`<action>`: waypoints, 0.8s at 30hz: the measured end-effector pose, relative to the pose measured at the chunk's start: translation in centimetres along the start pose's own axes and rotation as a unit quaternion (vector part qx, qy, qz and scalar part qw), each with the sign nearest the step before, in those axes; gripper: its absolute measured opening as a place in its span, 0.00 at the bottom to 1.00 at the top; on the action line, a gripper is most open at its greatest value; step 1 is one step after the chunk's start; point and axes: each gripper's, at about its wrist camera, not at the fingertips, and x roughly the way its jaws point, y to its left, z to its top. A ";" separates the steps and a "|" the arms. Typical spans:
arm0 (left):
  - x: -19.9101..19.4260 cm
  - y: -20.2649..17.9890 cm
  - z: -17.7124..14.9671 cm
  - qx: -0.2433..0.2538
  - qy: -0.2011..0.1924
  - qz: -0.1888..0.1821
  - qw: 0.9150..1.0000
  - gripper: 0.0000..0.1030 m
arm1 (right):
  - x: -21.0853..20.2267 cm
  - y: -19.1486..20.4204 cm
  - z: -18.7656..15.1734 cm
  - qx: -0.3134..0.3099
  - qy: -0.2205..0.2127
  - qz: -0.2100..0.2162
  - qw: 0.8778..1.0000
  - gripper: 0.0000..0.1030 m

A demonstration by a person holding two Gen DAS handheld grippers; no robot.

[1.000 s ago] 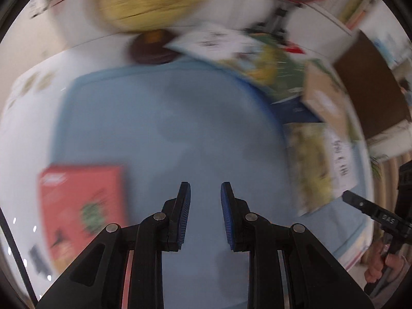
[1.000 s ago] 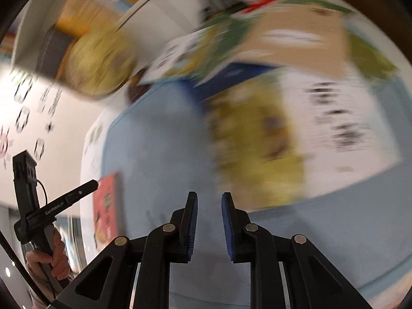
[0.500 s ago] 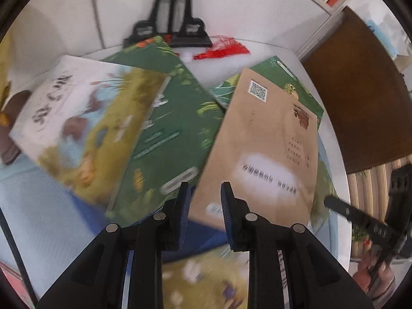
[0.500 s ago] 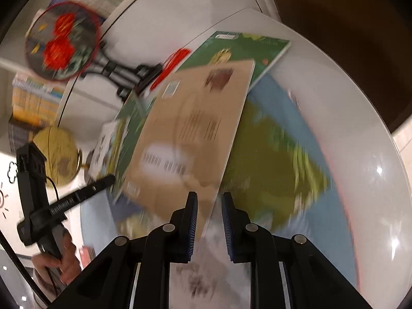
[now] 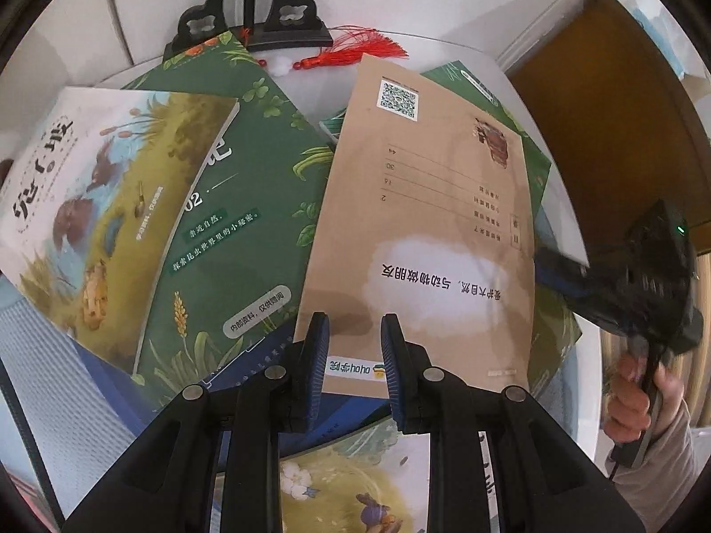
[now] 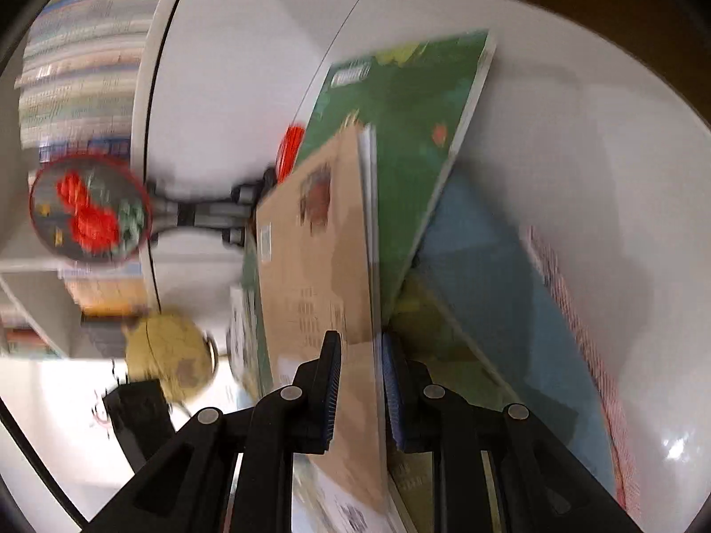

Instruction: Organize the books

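The left gripper [image 5: 351, 346] points down over a pile of books, its jaws nearly closed and holding nothing; a narrow gap between them shows the near edge of a tan book [image 5: 426, 231]. The right gripper [image 6: 362, 373] is also narrowed, and the tan book's [image 6: 311, 275] edge runs between its blue pads; the view is too blurred to tell whether they press on it. The tan book lies on top of the pile, overlapping a green book [image 5: 249, 204] to its left and another green book [image 6: 400, 133] behind it. A white-and-yellow book [image 5: 97, 204] rests on the left green one. The pile sits on a white table [image 6: 577, 142] with a blue mat [image 6: 497, 275]. A red tassel [image 5: 364, 51] and black stand [image 5: 249, 22] lie beyond.
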 end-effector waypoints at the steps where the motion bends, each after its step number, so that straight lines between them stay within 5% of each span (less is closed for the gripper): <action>1: 0.1 -0.2 0.1 0.005 0.000 0.004 1.000 0.21 | -0.4 0.2 -0.5 -0.020 -0.002 -0.012 1.000 0.17; 13: 1.2 -0.5 0.8 0.016 0.001 0.010 1.000 0.21 | 0.9 0.4 1.4 -0.029 0.001 0.056 0.998 0.22; 17: 1.2 -0.4 0.5 0.020 -0.005 0.016 1.000 0.21 | -1.0 1.9 0.2 -0.069 -0.004 0.155 0.986 0.21; 20: 1.2 -0.2 0.4 0.017 -0.007 0.008 1.000 0.21 | 1.1 3.0 0.3 -0.089 0.021 0.096 0.991 0.21; 24: 0.9 0.4 0.2 -0.004 -0.010 -0.009 1.000 0.21 | 1.6 3.9 -0.1 -0.096 0.010 0.077 0.992 0.05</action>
